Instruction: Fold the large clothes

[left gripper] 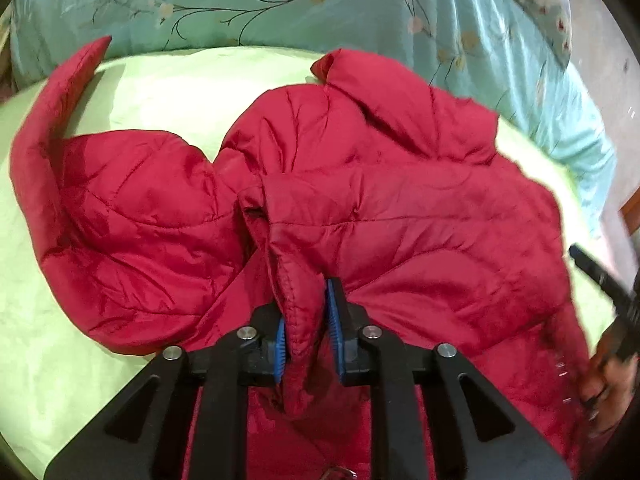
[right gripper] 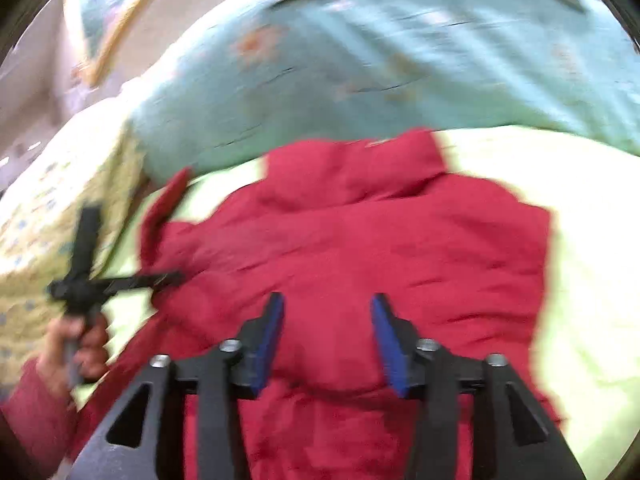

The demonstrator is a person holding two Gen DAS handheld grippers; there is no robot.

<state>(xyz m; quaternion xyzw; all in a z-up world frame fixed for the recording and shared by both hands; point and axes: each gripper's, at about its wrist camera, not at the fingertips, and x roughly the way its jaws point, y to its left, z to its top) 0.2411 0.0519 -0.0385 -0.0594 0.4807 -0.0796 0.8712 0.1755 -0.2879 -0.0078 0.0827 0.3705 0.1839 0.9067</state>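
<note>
A red quilted jacket (left gripper: 400,200) lies spread on a pale green bed sheet (left gripper: 160,92), one sleeve reaching out to the left. My left gripper (left gripper: 306,300) is shut on a stitched fold of the jacket's edge, which is pinched between its blue pads. The right wrist view is blurred. In it my right gripper (right gripper: 327,298) stands open above the jacket (right gripper: 360,232), with nothing between its blue pads. The left gripper (right gripper: 168,278) shows at that view's left, its tip in the red fabric and a person's hand (right gripper: 80,348) on its handle.
A teal floral quilt (left gripper: 280,8) is bunched along the far side of the bed. A yellow patterned cover (right gripper: 48,200) lies at the left in the right wrist view. A hand (left gripper: 608,384) and a black gripper part sit at the left wrist view's right edge.
</note>
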